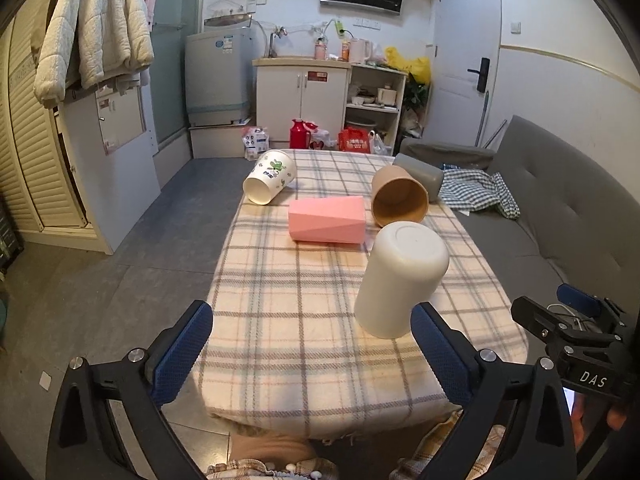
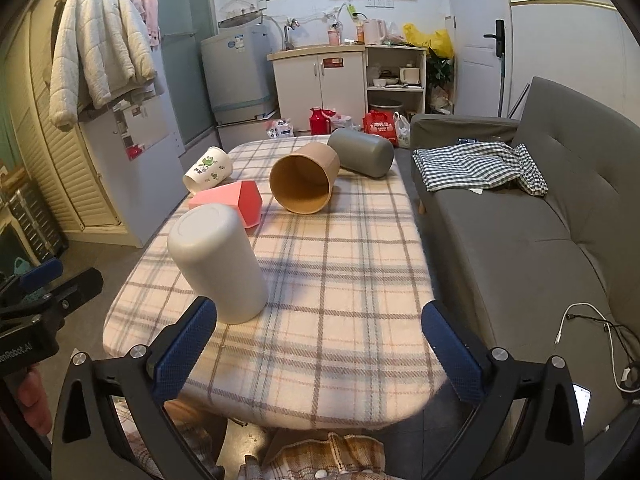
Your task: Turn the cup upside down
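A white cup [image 1: 400, 280] stands upside down on the plaid tablecloth [image 1: 304, 320], base up; it also shows in the right wrist view [image 2: 220, 260]. Behind it lie on their sides a pink faceted cup [image 1: 328, 220], a brown cup [image 1: 400, 200] with its mouth toward me, a grey cup [image 1: 420, 172] and a white printed paper cup [image 1: 270, 176]. My left gripper [image 1: 312, 344] is open and empty, its right finger close to the white cup. My right gripper [image 2: 320, 340] is open and empty near the table's front edge.
A grey sofa [image 2: 540, 220] with a checked cloth [image 2: 480, 168] stands right of the table. A white cable [image 2: 592, 320] lies on its seat. Cabinets, a washing machine [image 1: 218, 76] and bags stand at the back. A louvred wardrobe with a jacket [image 1: 92, 28] is at left.
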`<action>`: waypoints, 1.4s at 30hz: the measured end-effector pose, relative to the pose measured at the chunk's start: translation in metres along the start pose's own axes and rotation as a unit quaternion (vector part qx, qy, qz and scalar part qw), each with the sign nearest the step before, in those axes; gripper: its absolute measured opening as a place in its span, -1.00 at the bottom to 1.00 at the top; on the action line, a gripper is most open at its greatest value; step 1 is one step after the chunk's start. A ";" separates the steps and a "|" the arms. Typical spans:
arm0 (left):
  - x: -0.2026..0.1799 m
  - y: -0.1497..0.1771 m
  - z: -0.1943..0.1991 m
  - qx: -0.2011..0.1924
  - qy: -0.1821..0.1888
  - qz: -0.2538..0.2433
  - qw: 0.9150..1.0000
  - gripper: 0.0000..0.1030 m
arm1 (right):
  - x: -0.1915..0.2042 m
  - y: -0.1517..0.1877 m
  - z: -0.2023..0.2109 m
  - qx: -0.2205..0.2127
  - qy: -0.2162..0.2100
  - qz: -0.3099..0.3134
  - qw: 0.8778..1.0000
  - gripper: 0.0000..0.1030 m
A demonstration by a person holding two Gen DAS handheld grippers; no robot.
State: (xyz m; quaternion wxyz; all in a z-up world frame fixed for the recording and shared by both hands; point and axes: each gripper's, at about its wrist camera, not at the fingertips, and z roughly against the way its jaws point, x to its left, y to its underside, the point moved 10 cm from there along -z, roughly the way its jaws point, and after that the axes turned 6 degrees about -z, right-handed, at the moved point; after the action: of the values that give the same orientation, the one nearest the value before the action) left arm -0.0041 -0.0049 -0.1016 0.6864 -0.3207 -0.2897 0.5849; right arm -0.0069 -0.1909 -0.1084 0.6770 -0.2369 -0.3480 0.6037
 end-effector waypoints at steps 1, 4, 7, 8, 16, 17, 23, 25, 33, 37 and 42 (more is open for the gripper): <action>0.000 0.001 0.000 0.003 -0.001 -0.002 1.000 0.99 | 0.000 0.000 0.000 0.000 0.000 0.000 1.000 1.00; 0.001 0.002 0.000 0.004 -0.001 -0.002 1.000 0.99 | 0.001 0.001 0.000 0.002 0.001 0.000 1.000 1.00; 0.002 0.001 0.000 0.002 -0.004 -0.001 1.000 0.99 | 0.001 0.001 -0.001 0.004 0.001 0.000 1.000 1.00; 0.003 0.001 0.001 -0.001 -0.004 0.001 1.000 0.99 | 0.001 0.001 -0.001 0.004 0.000 0.000 1.000 1.00; 0.005 0.002 0.001 0.001 -0.005 0.001 1.000 0.99 | 0.003 0.004 -0.003 0.007 -0.001 0.000 1.000 1.00; 0.005 0.002 0.001 0.001 -0.004 0.001 1.000 0.99 | 0.003 0.004 -0.003 0.008 -0.001 0.000 1.000 1.00; 0.004 0.004 -0.001 0.006 -0.008 -0.001 1.000 1.00 | 0.003 0.005 -0.004 0.010 -0.001 -0.001 1.000 1.00; 0.002 0.004 -0.003 0.007 -0.008 -0.002 1.000 1.00 | 0.003 0.006 -0.005 0.012 -0.001 -0.001 1.000 1.00; 0.003 0.003 -0.003 0.003 -0.017 -0.001 1.000 1.00 | 0.003 0.007 -0.007 0.015 0.000 -0.001 1.000 1.00; 0.004 0.003 -0.003 0.002 -0.018 -0.001 1.000 1.00 | 0.003 0.007 -0.008 0.015 0.001 0.002 1.000 1.00; 0.004 0.002 -0.003 0.003 -0.016 -0.003 1.000 1.00 | 0.003 0.008 -0.011 0.017 0.001 0.004 1.000 1.00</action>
State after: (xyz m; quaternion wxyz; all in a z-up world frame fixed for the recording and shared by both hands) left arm -0.0024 -0.0014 -0.1052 0.6843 -0.3083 -0.3002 0.5887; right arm -0.0041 -0.1858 -0.1208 0.6789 -0.2277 -0.3363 0.6117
